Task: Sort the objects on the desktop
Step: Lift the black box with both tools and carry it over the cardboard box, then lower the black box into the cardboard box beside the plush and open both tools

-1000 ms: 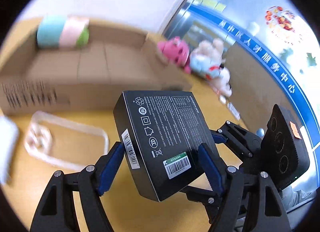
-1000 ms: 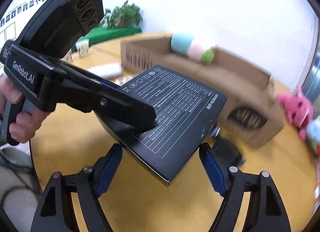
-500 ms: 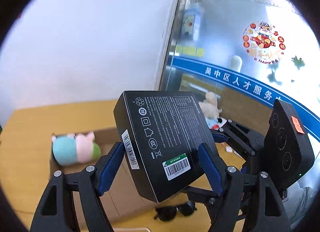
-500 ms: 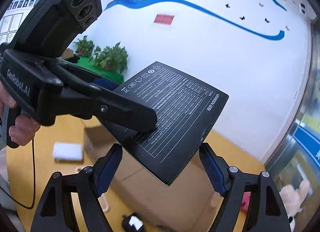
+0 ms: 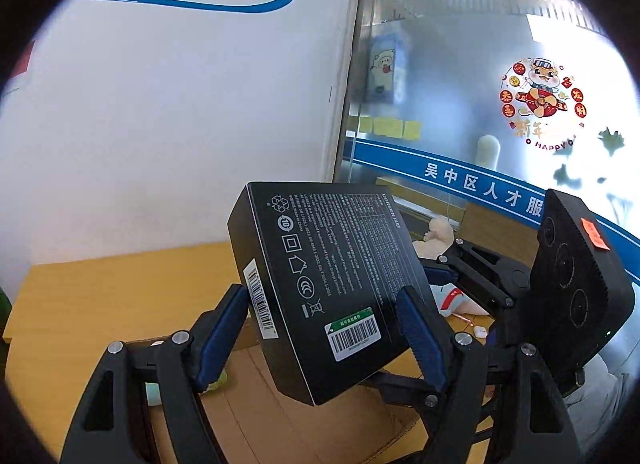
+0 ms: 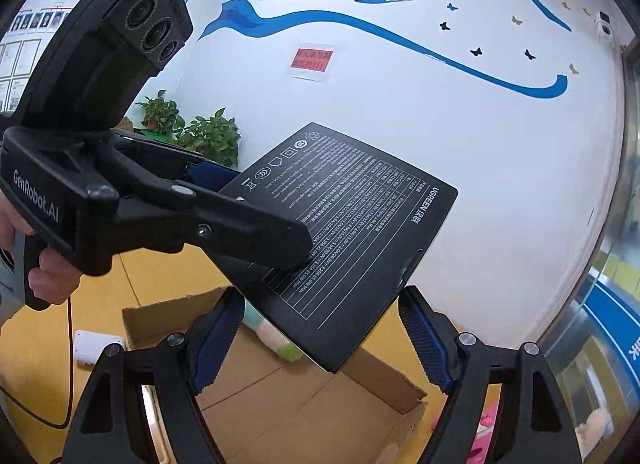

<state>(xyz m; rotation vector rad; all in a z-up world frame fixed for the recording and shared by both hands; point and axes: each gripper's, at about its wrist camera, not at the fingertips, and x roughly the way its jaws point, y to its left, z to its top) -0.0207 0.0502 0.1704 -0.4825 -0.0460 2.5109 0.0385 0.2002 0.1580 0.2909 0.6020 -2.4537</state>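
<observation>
While both tools [image 5: 324,338] [image 6: 322,338] clamp black box [image 5: 332,280], box hides most of carton [image 6: 304,400] below.

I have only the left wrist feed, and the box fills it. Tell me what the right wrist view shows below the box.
Observer: An open carton shows below the box.
Operator: Name anything lying beside the carton.
Observer: A white block lies to its left, apart from it.
Operator: Check the right gripper's hold.
Observer: The right gripper has its jaws pressed against the two edges of the box's near corner.
</observation>
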